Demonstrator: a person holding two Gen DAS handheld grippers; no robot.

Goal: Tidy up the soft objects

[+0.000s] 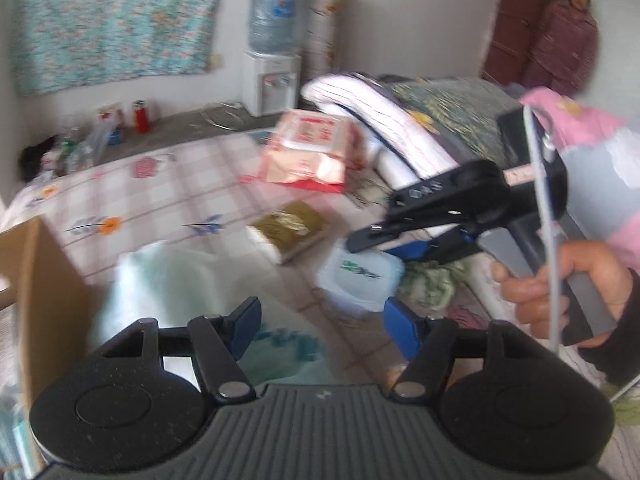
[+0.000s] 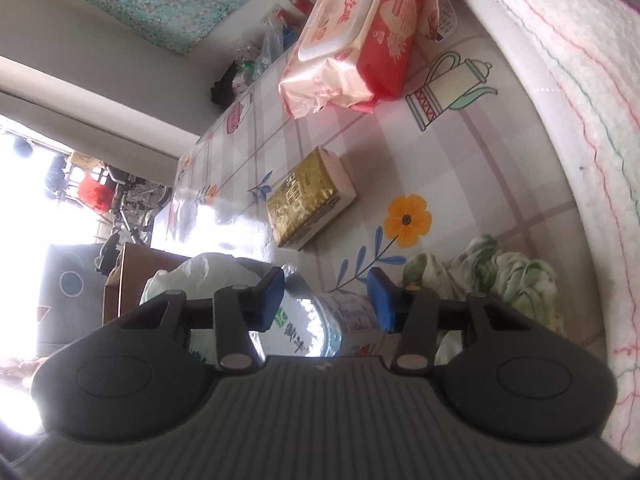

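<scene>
Counter (image 2: 472,148): checked oilcloth with flower and jug prints, cluttered. Along its far edge a folded white blanket (image 2: 580,92) with thin coloured lines. A brown cardboard box (image 1: 40,300) stands at the near left corner; probably the destination, not certain.

Soft items on the counter, big to small: pale green plastic bag (image 1: 168,280) beside the box; red-and-pink wet-wipe pack (image 2: 352,40) far back; gold tissue pack (image 2: 308,200) mid-counter; white wipe pack with green print (image 1: 360,276); crumpled green-and-white cloth (image 2: 508,276) next to it.

Right tool (image 2: 326,292): jaws partly closed and straddling the white wipe pack. Left wrist view shows it coming down on the pack from the side. Pad contact not clear, so grip unconfirmed.

Left tool (image 1: 320,320): jaws wide apart, nothing held, hovering over the green bag's edge.

Risks: glossy film wrapper could slip out if the pads catch only a corner. The cloth lies just beside the right pad and may get pinched in. Left view blurred.
</scene>
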